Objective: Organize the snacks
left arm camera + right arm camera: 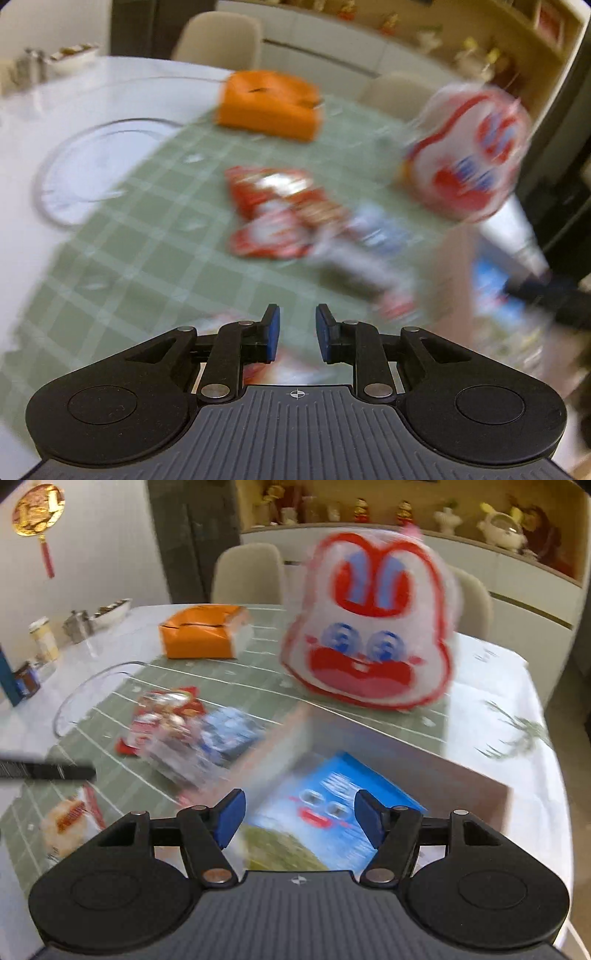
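Right gripper (299, 821), jaws apart and empty, above a blue snack packet (332, 819) flat in the box (461, 771), long axis pointing away.

A big white bag (369, 627) with a red rabbit face stands upright at the far right. Red and blue snack packets (184, 731) lie in a blurred heap in the middle. A blue packet (325, 812) lies inside the near cardboard box (424, 760).

I can read no wording anywhere: the snack packets (166, 720), the blue bag (332, 812) (cartoon face only) are too blurred.
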Demonstrator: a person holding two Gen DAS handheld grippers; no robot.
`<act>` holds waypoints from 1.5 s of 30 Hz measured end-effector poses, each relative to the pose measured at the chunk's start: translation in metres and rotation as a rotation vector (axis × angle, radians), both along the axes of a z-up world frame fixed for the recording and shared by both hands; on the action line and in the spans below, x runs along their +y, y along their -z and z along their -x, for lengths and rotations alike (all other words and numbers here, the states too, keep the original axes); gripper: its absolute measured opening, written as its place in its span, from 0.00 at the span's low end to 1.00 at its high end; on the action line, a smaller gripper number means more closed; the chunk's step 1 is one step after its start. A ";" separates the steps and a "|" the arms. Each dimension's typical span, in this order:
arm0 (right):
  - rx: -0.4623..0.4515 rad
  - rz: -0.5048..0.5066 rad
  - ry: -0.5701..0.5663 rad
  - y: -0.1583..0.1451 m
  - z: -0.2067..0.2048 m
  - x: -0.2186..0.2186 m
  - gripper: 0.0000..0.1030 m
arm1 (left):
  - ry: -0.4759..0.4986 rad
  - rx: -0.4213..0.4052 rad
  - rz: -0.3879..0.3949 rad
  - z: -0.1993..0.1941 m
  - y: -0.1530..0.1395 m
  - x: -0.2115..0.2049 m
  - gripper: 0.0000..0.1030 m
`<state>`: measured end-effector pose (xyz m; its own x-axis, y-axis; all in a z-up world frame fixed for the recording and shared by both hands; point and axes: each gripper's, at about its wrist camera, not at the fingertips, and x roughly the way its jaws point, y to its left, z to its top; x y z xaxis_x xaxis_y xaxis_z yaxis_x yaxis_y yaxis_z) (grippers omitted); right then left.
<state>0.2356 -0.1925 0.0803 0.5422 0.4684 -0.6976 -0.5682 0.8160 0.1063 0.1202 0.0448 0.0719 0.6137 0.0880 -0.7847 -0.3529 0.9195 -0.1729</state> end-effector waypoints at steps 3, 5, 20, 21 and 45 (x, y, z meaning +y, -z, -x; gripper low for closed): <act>0.016 -0.019 -0.038 -0.010 0.002 0.037 0.69 | -0.023 0.038 0.016 0.020 0.013 0.014 0.24; 0.047 -0.017 -0.023 -0.016 -0.006 0.062 0.70 | -0.039 0.034 0.070 0.033 0.018 0.024 0.24; 0.316 0.105 0.305 0.048 -0.110 0.167 0.66 | 0.041 0.041 0.246 0.117 0.021 0.044 0.24; 0.314 0.109 0.280 0.046 -0.104 0.170 0.59 | 0.034 0.043 0.253 0.118 0.024 0.047 0.24; 0.193 0.332 -0.128 0.046 -0.021 0.173 0.70 | 0.066 0.039 0.309 0.113 0.027 0.060 0.24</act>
